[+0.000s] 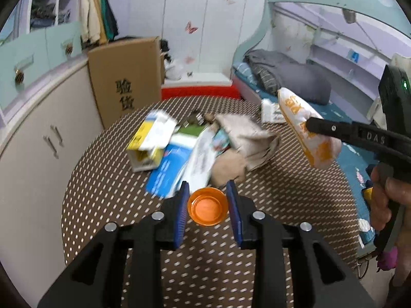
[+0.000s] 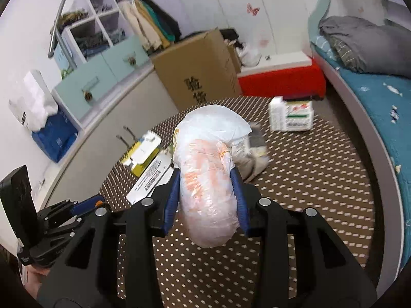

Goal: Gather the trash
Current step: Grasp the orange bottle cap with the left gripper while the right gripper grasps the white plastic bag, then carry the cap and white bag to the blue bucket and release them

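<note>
Open mat near you, clutter ahead

Right below and in front of you the dotted mat [image 1: 205, 264] lies bare, so either hand can pass there. Farther on, the heap of flattened boxes and paper [image 1: 190, 148] blocks the middle of the mat, with a white packet [image 2: 291, 114] well apart at its far right. The cabinet [image 1: 33, 138] and the cardboard box [image 1: 125, 77] close off your left, and the bed [image 2: 380, 107] walls in your right.
</note>
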A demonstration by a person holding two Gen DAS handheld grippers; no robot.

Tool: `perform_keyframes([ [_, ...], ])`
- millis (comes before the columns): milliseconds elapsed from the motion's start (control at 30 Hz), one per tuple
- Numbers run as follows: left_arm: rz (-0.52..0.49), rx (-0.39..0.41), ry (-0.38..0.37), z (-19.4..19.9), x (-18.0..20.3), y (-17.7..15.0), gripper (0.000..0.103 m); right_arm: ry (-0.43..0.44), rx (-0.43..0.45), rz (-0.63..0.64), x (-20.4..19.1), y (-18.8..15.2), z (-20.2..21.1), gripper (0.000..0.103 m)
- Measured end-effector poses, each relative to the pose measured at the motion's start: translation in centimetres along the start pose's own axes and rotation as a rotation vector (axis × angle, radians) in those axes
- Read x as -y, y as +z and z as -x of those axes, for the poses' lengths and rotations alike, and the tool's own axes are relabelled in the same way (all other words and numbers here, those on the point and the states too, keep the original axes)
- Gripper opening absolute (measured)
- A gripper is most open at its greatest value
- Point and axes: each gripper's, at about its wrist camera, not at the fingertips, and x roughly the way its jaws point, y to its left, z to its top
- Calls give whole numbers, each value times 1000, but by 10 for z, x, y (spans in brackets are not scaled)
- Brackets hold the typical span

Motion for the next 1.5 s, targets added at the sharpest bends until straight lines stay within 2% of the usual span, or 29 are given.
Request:
perform_keyframes([
  [167,-52,39,-40,5,37,24,29,-13,76,-32,26,7,43,38],
  [400,-108,68,-134,-5,100,51,29,-88,175,-118,85,4,101,38],
  [800,-203,35,-284,-53,212,85,29,-250,249,-311,197,-19,154,39],
  [867,-228,21,-310,-64,234,87,29,-283,236,-342,217,-26,154,39],
  [967,-261,-18,-342,-84,267,85,29,-335,174,-418,257,-43,139,39],
  [1100,-296,-86,-379,-113,304,75,29,-357,63,-522,304,-73,100,39],
  [1233,-336,-142,-384,-139,329,68,29,-351,-17,-586,333,-95,62,40],
  [1333,-358,-190,-378,-162,347,64,29,-342,-56,-637,358,-110,42,46],
  [1367,-367,-207,-375,-169,352,62,29,-333,-71,-655,367,-115,35,53],
  [1400,-377,-223,-372,-176,357,60,29,-321,-84,-676,375,-118,28,65],
  [1467,-397,-261,-369,-192,368,55,29,-325,-84,-712,385,-125,25,76],
  [1500,-412,-285,-370,-201,374,52,29,-326,-81,-736,389,-127,26,77],
])
